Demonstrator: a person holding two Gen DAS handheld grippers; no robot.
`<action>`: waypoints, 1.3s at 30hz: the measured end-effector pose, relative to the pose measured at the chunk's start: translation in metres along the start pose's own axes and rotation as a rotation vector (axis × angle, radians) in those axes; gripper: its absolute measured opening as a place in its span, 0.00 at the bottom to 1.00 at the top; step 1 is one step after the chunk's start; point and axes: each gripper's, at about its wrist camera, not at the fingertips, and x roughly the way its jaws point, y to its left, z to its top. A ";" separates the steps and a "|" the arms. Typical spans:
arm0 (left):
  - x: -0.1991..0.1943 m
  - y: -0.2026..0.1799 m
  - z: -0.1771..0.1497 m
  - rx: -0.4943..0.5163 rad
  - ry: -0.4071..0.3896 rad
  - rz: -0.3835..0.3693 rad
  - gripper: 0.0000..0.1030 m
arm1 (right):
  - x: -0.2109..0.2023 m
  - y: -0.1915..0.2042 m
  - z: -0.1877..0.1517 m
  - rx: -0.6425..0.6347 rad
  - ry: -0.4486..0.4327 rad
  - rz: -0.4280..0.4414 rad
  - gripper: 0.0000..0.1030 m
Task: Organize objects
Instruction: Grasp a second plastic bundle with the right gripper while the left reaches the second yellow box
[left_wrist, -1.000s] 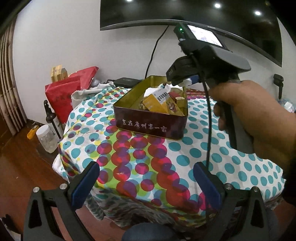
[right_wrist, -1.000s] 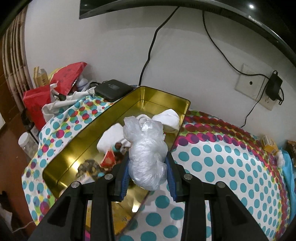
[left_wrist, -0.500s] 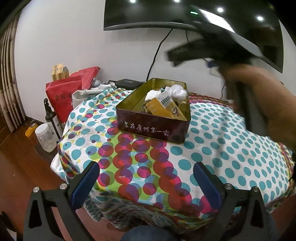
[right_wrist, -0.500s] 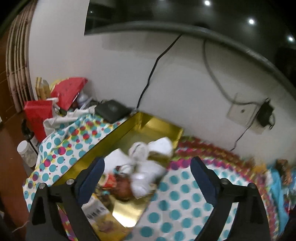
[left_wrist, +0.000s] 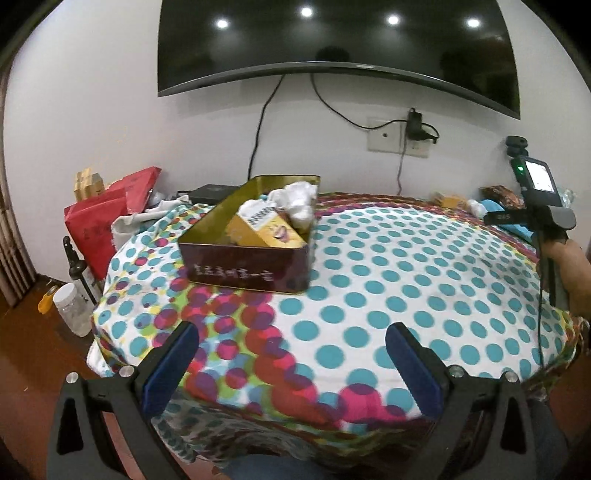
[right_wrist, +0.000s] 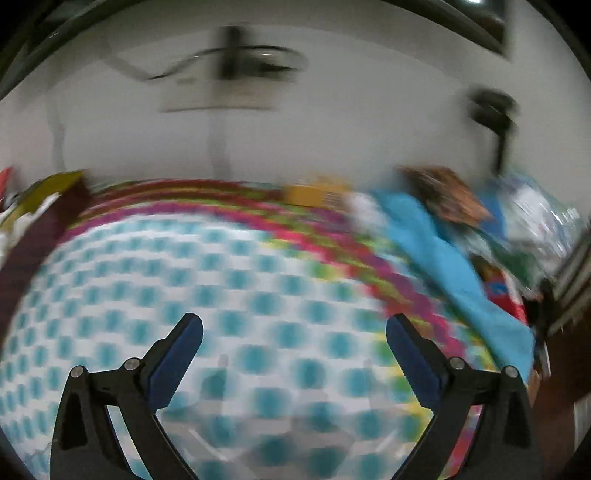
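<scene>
A dark red tin with a gold inside (left_wrist: 251, 273) stands at the back left of the polka-dot table (left_wrist: 406, 280). It holds a yellow packet (left_wrist: 266, 230) and white wrapped bundles (left_wrist: 299, 203). My left gripper (left_wrist: 291, 365) is open and empty, low at the table's near edge. My right gripper (right_wrist: 293, 354) is open and empty over the dotted cloth (right_wrist: 229, 302); its view is blurred. The hand-held right gripper body also shows in the left wrist view (left_wrist: 535, 214) at the far right.
Loose items lie at the table's back right: a small yellow box (right_wrist: 314, 194), a brown packet (right_wrist: 443, 192), a blue cloth (right_wrist: 443, 251) and a clear bag (right_wrist: 535, 218). Red bags (left_wrist: 107, 218), a bottle (left_wrist: 75, 266) and a jar (left_wrist: 72, 310) stand left of the table.
My right gripper opened and left the clear plastic bundle in the tin, then swung right towards the table's back right corner. My left gripper stayed open and pulled back slightly.
</scene>
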 end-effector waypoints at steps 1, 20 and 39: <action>0.001 -0.005 -0.002 0.012 0.005 -0.009 1.00 | 0.004 -0.016 -0.001 0.022 0.000 -0.009 0.97; 0.057 -0.087 0.019 0.143 0.138 -0.160 1.00 | 0.159 -0.059 0.089 0.037 0.138 0.020 0.78; 0.285 -0.302 0.221 0.206 0.071 -0.213 1.00 | 0.071 -0.095 0.021 0.167 0.049 0.071 0.20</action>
